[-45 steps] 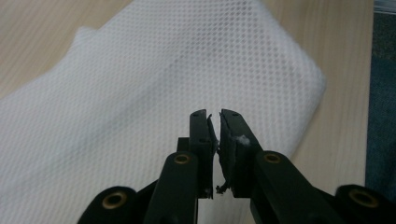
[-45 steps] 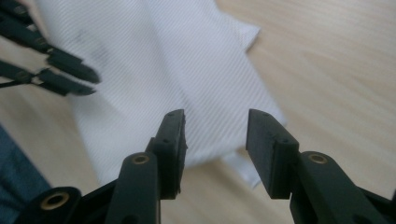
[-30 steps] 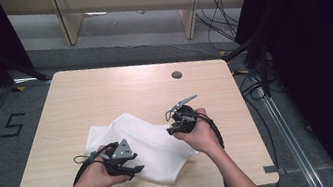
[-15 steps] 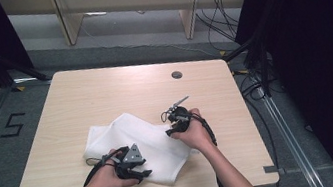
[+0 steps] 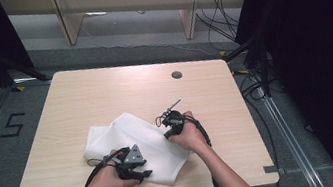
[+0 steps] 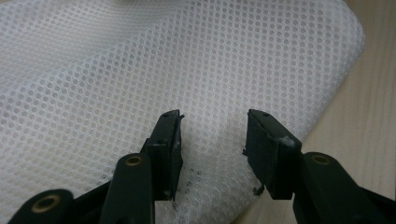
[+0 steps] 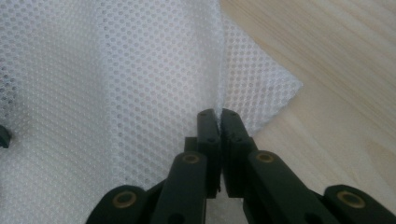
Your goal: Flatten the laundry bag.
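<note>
Mesh cloth (image 7: 116, 84) pinched in right tongs (image 7: 218, 116); left tongs (image 6: 214, 135) open above it.

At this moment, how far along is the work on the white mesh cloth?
Done: the white mesh cloth already lies partly folded on the table. In hand: the right claw has just closed, pinching a fold of mesh; the left claw is open over the near edge. Left: the left grip and the next fold.

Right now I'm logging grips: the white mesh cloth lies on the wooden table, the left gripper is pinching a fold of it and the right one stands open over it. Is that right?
Not quite: the sides are swapped. In the right gripper view the right gripper is shut on a fold of the mesh cloth; in the left gripper view the left gripper stands open over it. The cloth does lie on the table.
</note>
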Tool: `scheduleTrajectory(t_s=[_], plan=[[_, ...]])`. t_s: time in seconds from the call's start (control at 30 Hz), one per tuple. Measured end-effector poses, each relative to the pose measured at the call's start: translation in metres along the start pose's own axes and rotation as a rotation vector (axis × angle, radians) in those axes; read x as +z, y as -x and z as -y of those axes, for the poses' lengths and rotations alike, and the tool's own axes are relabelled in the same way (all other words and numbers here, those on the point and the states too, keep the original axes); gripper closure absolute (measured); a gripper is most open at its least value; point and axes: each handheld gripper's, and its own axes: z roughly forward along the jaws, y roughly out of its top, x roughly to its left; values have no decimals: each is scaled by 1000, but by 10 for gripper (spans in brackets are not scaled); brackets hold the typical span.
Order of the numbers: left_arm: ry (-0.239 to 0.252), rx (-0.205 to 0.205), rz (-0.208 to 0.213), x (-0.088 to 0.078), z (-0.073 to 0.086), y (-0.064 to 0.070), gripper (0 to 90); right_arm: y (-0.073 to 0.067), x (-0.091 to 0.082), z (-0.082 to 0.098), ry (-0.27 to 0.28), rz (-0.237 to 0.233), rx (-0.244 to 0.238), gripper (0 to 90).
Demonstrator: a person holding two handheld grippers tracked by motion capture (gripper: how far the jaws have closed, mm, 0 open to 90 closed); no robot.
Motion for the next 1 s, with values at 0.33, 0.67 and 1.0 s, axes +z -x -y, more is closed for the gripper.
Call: scheduleTrajectory(t_s=[0.33,0.67,1.0], plan=[[48,-1,-40,-2,-3,1,551,0,-19,-5,29,10,17,900],[93,-13,-63,-6,-4,-6,563,16,-47,-8,96,52,72,900],[146,-29,-88,-10,-7,-9,547,27,-70,-8,143,121,93,900]])
